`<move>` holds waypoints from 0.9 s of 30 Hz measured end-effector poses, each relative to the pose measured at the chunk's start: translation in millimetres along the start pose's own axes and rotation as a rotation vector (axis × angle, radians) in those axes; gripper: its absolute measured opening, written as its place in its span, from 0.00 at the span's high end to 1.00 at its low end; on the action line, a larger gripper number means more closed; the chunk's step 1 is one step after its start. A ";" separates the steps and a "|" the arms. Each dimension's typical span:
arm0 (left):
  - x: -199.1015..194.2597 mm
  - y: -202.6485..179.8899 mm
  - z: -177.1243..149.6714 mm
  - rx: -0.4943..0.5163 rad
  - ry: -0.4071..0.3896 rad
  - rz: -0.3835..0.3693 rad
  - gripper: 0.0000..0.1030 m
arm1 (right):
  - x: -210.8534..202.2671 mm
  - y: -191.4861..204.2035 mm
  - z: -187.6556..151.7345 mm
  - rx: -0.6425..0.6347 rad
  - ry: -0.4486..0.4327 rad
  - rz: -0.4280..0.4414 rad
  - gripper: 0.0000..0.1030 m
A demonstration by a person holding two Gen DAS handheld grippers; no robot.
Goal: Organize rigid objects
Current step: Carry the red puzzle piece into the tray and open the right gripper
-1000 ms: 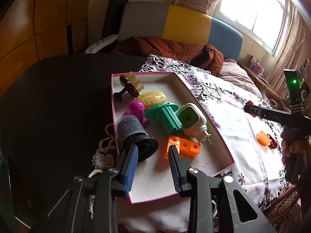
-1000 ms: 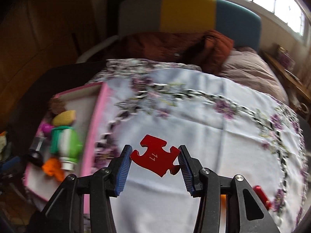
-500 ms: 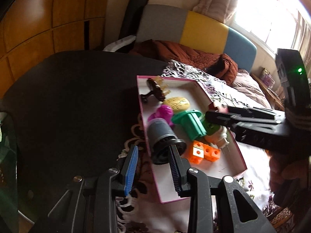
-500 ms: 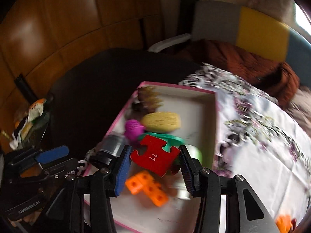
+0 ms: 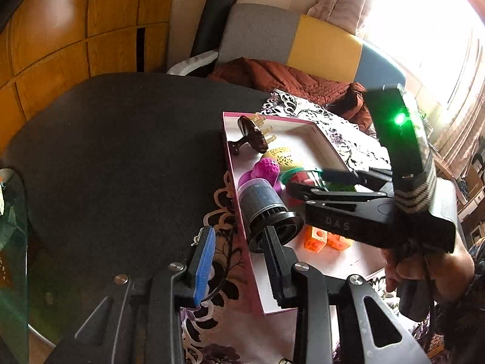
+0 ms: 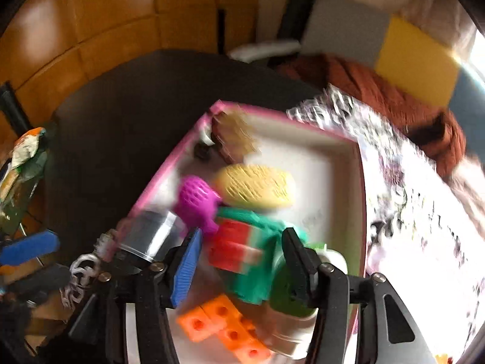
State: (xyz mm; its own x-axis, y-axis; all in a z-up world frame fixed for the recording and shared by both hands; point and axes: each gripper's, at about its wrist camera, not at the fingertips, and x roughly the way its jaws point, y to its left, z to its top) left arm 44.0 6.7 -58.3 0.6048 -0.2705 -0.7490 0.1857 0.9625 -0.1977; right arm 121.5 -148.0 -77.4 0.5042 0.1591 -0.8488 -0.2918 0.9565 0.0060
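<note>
A pink-rimmed white box [image 5: 239,212] [image 6: 169,170] holds a brown brush, a yellow oval piece [image 6: 257,188], a magenta ball toy [image 6: 197,203], a dark cylinder [image 5: 263,206], a green funnel-shaped toy [image 6: 257,273] and orange blocks [image 6: 224,333]. My right gripper [image 6: 239,261] [image 5: 306,179] hovers over the box, jaws apart; the red puzzle piece [image 6: 233,248], blurred, lies between its fingers on the green toy. My left gripper [image 5: 239,267] is open and empty at the box's near left corner.
The box lies on a floral tablecloth [image 6: 418,212] over a dark round table [image 5: 121,151]. A sofa with a brown blanket [image 5: 288,75] stands behind. A green glass object [image 5: 12,227] sits at the far left.
My right gripper carried the red puzzle piece from over the cloth to above the box, and its jaws now stand wider. My left gripper has drifted left, off the box.
</note>
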 end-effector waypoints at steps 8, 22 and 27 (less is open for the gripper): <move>-3.3 -1.9 0.4 0.010 -0.007 0.007 0.69 | 2.8 -2.8 -10.9 0.008 0.000 0.014 0.42; -3.9 -9.3 -0.7 0.033 -0.009 0.006 0.69 | -28.1 -1.8 -16.1 0.056 -0.054 0.031 0.32; -5.3 -14.0 -1.5 0.048 -0.008 0.000 0.69 | -44.6 -6.9 -18.1 0.078 -0.097 0.020 0.30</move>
State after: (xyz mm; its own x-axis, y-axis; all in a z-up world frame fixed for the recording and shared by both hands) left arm 37.0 -5.4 -52.6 0.6113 -0.2704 -0.7437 0.2219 0.9607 -0.1669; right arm 86.3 -166.1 -49.1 0.5760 0.1980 -0.7931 -0.2408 0.9683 0.0670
